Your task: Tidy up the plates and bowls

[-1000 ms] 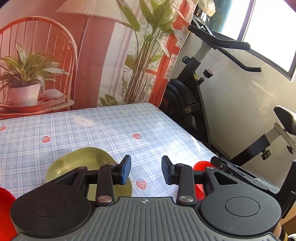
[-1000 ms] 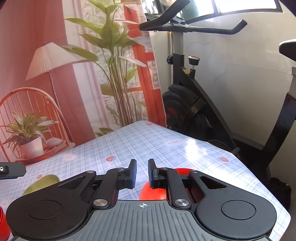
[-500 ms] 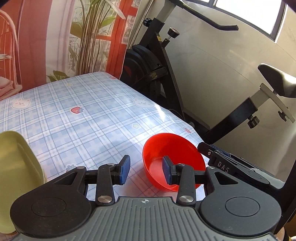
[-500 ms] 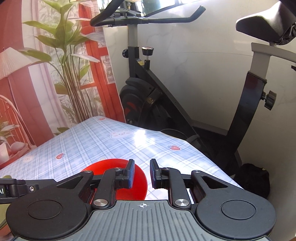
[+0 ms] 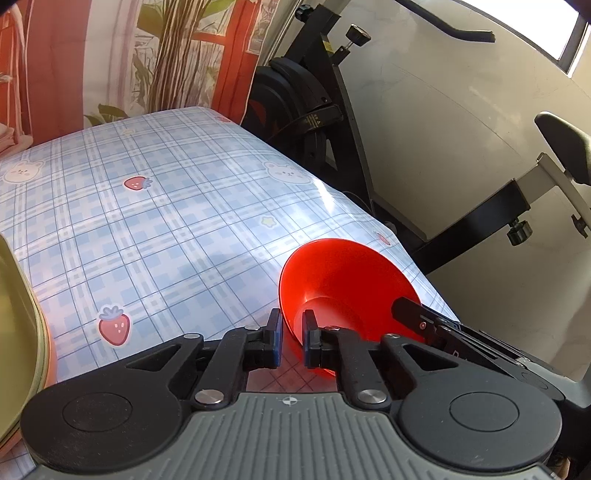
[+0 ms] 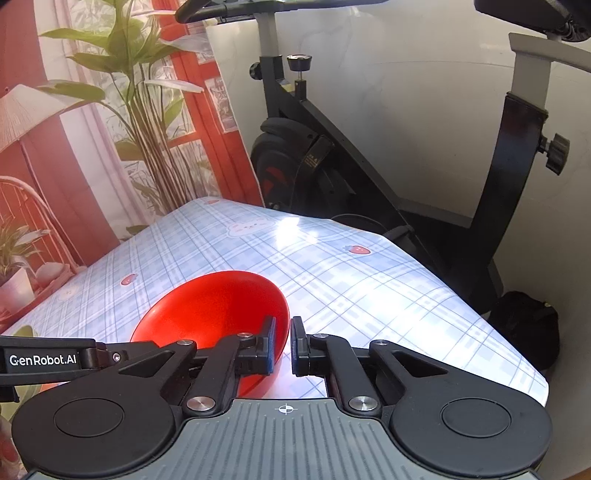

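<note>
Both grippers' fingers pinch the glossy red plastic bowl [image 5: 343, 280]: left gripper [image 5: 291, 338] at its 6 o'clock rim, right gripper [image 6: 282, 345] opposite; light, stiff, probably slippery.

This looks like a room in a home, partly dressed up with a printed backdrop. A table [image 5: 177, 206] wears a pale blue checked cloth with strawberries and bears on it. Behind it hangs a backdrop [image 6: 110, 122] picturing a red window frame, leafy plants, a lamp and a cane chair. An exercise bike [image 6: 332, 158] stands beside the table against a plain white wall [image 5: 443, 122], with daylight from a window [image 5: 546, 26] above.
</note>
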Demonstrator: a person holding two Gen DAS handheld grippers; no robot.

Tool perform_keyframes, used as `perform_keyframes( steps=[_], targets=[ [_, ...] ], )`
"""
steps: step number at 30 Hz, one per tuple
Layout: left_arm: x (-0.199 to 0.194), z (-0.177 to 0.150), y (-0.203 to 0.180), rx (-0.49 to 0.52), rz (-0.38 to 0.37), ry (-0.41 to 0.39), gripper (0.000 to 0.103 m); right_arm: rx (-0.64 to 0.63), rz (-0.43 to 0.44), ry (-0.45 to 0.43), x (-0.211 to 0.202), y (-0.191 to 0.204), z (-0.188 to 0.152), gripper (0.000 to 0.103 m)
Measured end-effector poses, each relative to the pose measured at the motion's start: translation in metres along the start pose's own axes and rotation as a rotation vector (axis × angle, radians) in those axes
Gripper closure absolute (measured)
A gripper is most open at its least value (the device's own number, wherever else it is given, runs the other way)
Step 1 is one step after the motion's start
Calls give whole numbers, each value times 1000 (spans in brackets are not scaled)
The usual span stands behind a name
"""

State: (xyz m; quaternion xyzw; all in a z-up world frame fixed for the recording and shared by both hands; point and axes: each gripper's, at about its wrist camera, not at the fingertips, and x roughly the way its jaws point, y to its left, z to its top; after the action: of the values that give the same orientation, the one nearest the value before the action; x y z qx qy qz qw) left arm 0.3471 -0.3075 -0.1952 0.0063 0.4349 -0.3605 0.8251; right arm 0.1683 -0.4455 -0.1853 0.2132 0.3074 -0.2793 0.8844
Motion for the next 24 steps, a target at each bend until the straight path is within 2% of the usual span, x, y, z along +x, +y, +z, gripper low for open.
perform_keyframes(
  steps=[6,12,14,17,20,24],
  targets=[
    [-16,-1,10,-37,3,-13,92,7,35,1,-5,10,4,97],
    [-54,4,26,-76,54,-70,92,-19,96,2,-13,40,14,97],
    [-68,3,31,-83,78,-89,92,-31,123,-3,-18,53,17,97],
    [-92,-1,35,-77,157,-93,92,-56,175,6,-24,76,20,98],
    [-121,-4,43,-86,220,-132,92,-106,211,3,-35,107,21,97],
    [-154,-4,62,-128,249,-176,92,-140,271,9,-49,142,22,97]
  ],
)
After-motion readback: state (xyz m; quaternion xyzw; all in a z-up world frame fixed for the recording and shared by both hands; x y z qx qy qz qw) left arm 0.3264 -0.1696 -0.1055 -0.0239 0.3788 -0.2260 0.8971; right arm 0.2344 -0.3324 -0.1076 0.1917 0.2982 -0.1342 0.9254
